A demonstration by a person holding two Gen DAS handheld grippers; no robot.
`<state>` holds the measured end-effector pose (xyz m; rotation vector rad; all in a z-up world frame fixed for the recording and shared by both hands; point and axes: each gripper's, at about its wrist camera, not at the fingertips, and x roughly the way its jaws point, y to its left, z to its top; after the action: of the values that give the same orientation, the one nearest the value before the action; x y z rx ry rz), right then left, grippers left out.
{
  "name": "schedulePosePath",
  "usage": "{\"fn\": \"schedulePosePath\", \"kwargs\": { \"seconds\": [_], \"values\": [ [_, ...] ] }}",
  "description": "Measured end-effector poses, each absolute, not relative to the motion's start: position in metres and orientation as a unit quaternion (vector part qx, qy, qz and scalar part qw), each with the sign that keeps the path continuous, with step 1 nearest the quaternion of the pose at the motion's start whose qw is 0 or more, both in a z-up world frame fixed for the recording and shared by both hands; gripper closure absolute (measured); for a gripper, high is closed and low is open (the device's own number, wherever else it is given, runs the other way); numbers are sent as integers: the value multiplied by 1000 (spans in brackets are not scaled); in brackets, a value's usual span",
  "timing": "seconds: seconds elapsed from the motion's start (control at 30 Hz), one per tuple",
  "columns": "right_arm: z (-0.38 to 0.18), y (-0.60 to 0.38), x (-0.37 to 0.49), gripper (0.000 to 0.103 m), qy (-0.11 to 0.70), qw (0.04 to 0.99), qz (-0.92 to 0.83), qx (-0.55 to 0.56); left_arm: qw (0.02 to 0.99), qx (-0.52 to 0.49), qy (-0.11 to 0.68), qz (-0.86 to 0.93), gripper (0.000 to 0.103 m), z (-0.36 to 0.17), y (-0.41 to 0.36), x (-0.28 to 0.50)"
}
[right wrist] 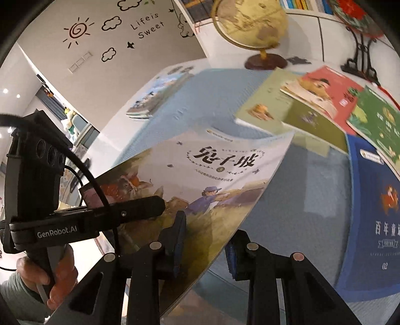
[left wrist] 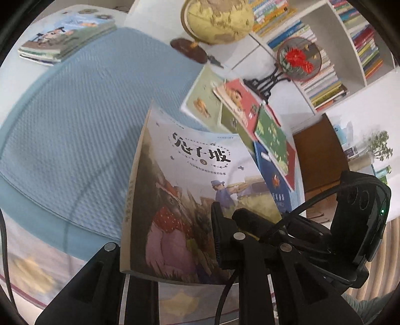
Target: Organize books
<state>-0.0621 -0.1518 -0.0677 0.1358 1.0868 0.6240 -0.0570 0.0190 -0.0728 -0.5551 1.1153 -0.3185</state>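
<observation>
An illustrated book with a rabbit and a man in blue on its cover (left wrist: 190, 175) (right wrist: 212, 170) is held tilted above the blue mat (left wrist: 75, 120). My left gripper (left wrist: 202, 240) is shut on the book's lower edge; one finger (left wrist: 217, 235) lies on the cover and the other is hidden behind it. In the right wrist view the left gripper (right wrist: 155, 207) comes in from the left, a hand around its handle. My right gripper (right wrist: 205, 247) is shut on the book's near corner. In the left wrist view the right gripper (left wrist: 240, 217) clamps the book's right side.
A neat stack of books (left wrist: 67, 35) (right wrist: 155, 97) lies at the mat's far left. Several loose books overlap on the right: red (right wrist: 330, 87), green (right wrist: 380, 122), blue (right wrist: 375, 212). Behind stand a globe (left wrist: 217, 20), a fan ornament on a black stand (left wrist: 297, 57) and a white bookshelf (left wrist: 350, 50).
</observation>
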Motion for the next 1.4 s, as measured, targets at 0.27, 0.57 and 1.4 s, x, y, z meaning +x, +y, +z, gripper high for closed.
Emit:
{"fn": "schedulePosePath", "kwargs": {
  "seconds": [0.27, 0.57, 1.4],
  "values": [
    [-27, -73, -26, 75, 478, 821, 309, 42, 819, -280, 479, -145, 87, -49, 99, -32],
    [-6, 44, 43, 74, 441, 839, 318, 32, 852, -259, 436, -129, 87, -28, 221, 28],
    [-80, 161, 223, 73, 501, 824, 257, 69, 823, -274, 474, -152, 83, -108, 339, 201]
  ]
}}
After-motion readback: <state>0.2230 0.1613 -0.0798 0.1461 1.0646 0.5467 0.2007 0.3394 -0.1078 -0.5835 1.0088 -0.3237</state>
